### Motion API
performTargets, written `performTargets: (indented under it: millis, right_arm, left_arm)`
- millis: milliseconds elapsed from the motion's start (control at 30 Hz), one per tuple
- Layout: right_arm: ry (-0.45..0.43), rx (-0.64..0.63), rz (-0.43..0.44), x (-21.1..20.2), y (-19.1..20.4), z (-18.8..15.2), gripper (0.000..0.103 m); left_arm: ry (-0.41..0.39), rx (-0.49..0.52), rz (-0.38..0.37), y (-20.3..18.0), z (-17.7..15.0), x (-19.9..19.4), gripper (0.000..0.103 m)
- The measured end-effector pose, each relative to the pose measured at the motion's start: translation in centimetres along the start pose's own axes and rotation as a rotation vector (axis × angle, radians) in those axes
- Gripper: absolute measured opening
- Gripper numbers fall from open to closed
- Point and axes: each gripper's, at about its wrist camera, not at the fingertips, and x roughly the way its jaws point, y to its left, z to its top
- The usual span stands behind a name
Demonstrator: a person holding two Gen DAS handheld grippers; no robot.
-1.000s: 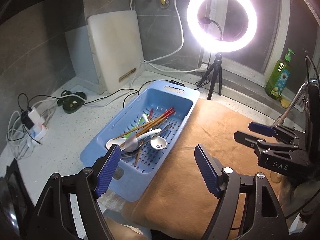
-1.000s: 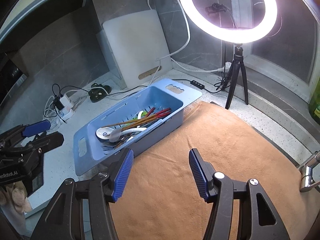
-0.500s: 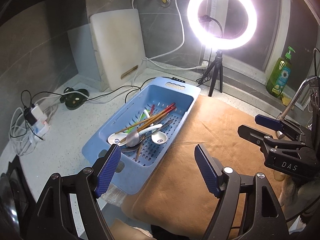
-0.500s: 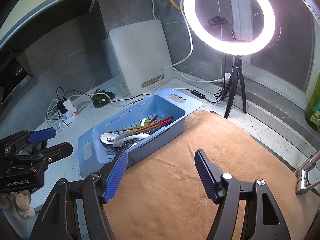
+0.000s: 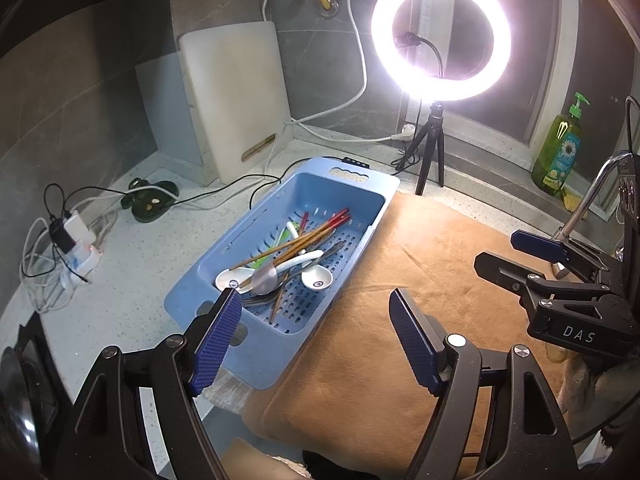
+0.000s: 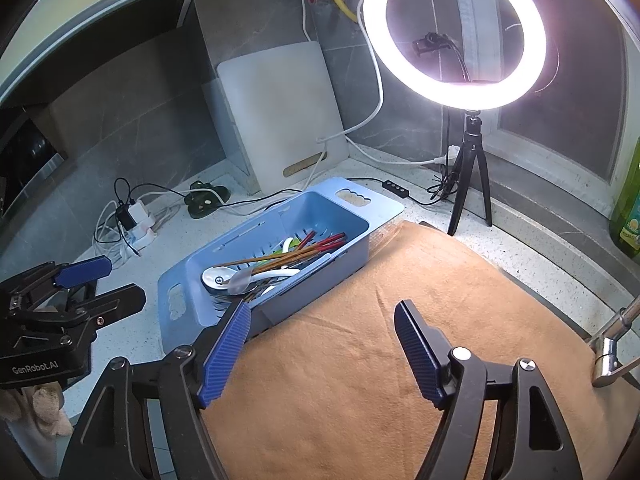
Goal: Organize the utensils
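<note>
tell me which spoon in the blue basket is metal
The grey metal spoon, lying between the two white ceramic spoons in the blue basket; its bowl is dull silver, theirs glossy white.

You see one blue basket (image 5: 224,256); two white ceramic spoons (image 5: 316,278); one metal spoon (image 5: 264,278); chopsticks (image 5: 304,240) tangled, count unclear.

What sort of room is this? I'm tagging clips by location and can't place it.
Most likely a home kitchen counter by the sink: a faucet, a green dish soap bottle, a white cutting board against the wall, and a blue drain basket of utensils.
</note>
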Motion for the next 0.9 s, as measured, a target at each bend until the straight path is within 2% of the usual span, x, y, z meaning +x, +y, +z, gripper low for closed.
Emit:
performTargets:
  millis: [900]
  right_arm:
    - [0.016,0.010,0.000,0.32,-0.55,-0.22,0.072]
  left_arm:
    - [-0.002,0.028,0.002,-0.55,-0.06,0.29,0.077]
